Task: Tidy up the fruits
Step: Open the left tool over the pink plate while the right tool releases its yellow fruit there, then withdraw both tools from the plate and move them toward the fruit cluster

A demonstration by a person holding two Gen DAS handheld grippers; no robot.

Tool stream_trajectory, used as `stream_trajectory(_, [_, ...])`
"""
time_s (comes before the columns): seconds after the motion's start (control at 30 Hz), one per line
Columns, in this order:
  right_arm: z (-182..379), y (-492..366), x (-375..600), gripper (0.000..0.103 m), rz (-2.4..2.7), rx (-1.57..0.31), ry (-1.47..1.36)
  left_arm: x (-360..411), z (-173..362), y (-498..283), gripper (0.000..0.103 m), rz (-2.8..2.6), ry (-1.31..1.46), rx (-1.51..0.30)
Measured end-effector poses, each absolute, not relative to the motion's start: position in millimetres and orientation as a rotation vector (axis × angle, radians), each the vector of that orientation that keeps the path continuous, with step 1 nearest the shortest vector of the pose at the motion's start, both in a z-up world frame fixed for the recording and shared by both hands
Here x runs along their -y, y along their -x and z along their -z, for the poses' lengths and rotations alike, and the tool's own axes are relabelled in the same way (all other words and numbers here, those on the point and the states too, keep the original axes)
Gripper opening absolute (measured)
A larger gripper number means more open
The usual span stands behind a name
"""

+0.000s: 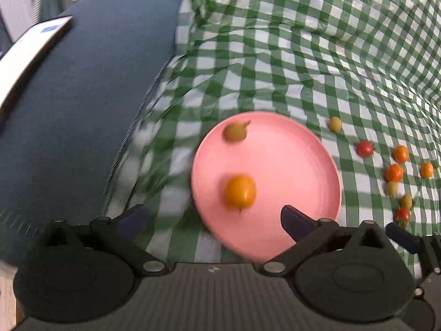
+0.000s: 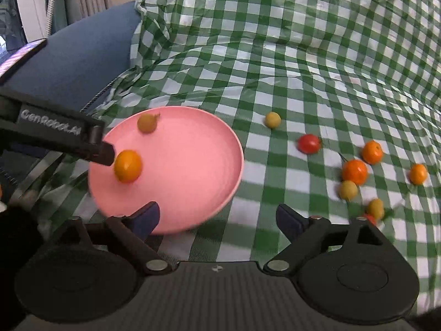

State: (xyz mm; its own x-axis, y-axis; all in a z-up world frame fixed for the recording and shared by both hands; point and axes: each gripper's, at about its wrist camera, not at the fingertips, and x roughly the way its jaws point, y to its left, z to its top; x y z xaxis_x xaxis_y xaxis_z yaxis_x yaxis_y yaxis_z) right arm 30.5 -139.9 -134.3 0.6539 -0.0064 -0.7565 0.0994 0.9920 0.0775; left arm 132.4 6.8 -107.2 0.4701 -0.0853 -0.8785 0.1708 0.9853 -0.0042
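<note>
**mo:** Fruit check from the left wrist view: the pink plate (image 1: 275, 165) sits on the checked cloth (image 1: 275, 55) with an orange fruit (image 1: 240, 192) and a yellow-green fruit (image 1: 234, 131) already on it. The left gripper (image 1: 212, 218) is spread wide with nothing between its fingers, hanging over the plate's near edge. To the plate's right the loose fruits (image 1: 394, 172) are scattered, a red one (image 1: 364, 149) among them.

**jay:** Right wrist view has the right gripper (image 2: 217, 218) released too, nothing in it, over the plate's near-right rim. That loose bunch is just off to its right, so I'd guess it takes the next pick. I'd come straight down, straddle one fruit and squeeze gently, since round ones roll.

**mo:** Room-wise?

**jay:** The left gripper's finger (image 2: 106, 153) nearly touches the orange fruit at the plate's left side, so drop new ones on the open right half. Cloth is wrinkled, so fruit may wander. A dark blue cushion (image 2: 82, 55) borders the cloth on the left; the far side and the right look wide open.
</note>
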Motion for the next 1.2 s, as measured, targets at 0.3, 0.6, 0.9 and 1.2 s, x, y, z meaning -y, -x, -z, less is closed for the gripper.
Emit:
stream_trajectory(0.3, [87.3,31.2,132.8,0.099,0.054,-0.751,-0.09,-19.9,74.5,-60.0,0.103,0.105,-0.13,-1.013])
stream_trajectory(0.6, [64.3,73.2,129.1,0.1,0.09,-0.666,-0.101,-11.2,54.8,-17.2,0.103,0.119,-0.157,-0.935])
stream_trajectory(0.9, [56.0,92.4,136.3,0.1,0.101,-0.624,-0.134,-5.1,45.0,4.2,0.103,0.119,-0.21,-0.892])
stream_trajectory(1.2, [60.4,97.7,144.7,0.1,0.096,-0.622,-0.165,4.3,47.7,5.2,0.103,0.119,-0.251,-0.901])
